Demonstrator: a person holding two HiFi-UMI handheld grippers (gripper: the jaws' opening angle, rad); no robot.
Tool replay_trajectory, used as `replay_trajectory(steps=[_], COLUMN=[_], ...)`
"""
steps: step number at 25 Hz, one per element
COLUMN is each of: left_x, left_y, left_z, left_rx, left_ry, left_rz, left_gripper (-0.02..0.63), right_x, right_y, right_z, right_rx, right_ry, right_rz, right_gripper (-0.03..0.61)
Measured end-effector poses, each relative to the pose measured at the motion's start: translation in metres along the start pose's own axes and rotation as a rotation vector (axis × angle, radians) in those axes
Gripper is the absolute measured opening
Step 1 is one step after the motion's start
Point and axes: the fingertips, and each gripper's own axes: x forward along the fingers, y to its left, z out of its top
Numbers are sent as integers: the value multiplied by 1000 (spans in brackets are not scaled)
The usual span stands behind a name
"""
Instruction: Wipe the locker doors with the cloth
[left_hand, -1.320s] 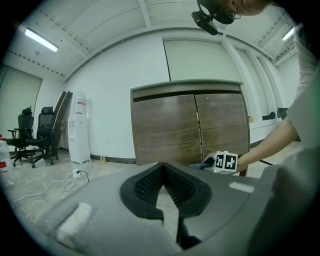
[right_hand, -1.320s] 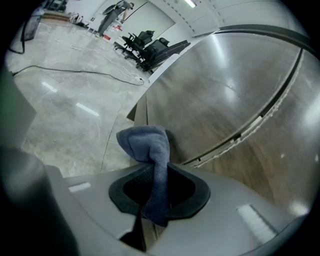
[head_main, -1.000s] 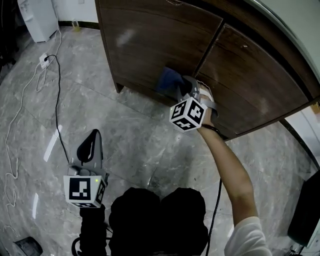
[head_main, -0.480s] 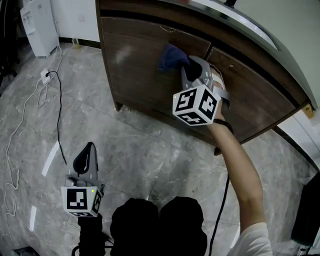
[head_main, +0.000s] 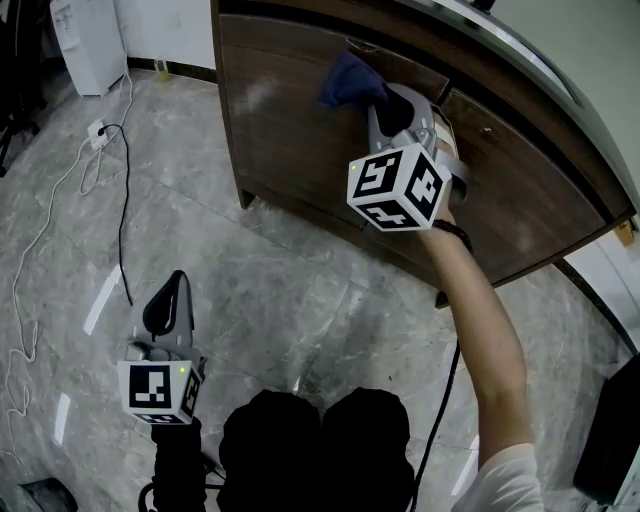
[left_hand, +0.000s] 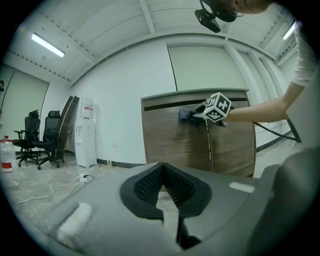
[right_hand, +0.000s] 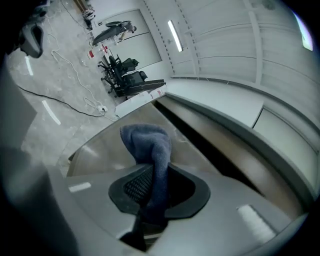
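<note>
Cloth (head_main: 348, 80) is right up high on the left door (head_main: 275, 130), a dark blue bunch against the wood close under the locker top (head_main: 520, 50). Right gripper (head_main: 390, 102) has it: in the right gripper view the jaws are pinched narrow on a fold, and the rest of the cloth stands up past the tips and flops over toward the door. The person's bare arm (head_main: 485, 330) stretches out to the locker, with the marker cube (head_main: 398, 187) facing back at the head view. Right door (head_main: 530, 190) sits just beside that gripper, and the seam between the two doors runs close behind it.

Left gripper (head_main: 172, 292) hangs low over the grey marble floor (head_main: 300, 290), well apart from the locker. Its jaws meet at the tips with nothing between them. A black cable (head_main: 122, 200) trails across the floor on the left, and a white dispenser (head_main: 88, 40) stands by the wall.
</note>
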Motion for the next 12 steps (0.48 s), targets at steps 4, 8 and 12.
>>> replay_trajectory(steps=[4,8,12], left_x=[3,3,0], left_y=[8,18,28], left_z=[-9,-21,-32], left_rx=[1,1,3], left_ry=[2,28,43], left_rz=[15,33,55], left_gripper=[3,3,3], right_x=[15,32,46], right_y=[68,137,204], right_z=[-21,-43,-62], right_rx=[-16,-24,-23], right_ry=[35,77,118], right_rz=[83,169,248], right_gripper=[67,67,67])
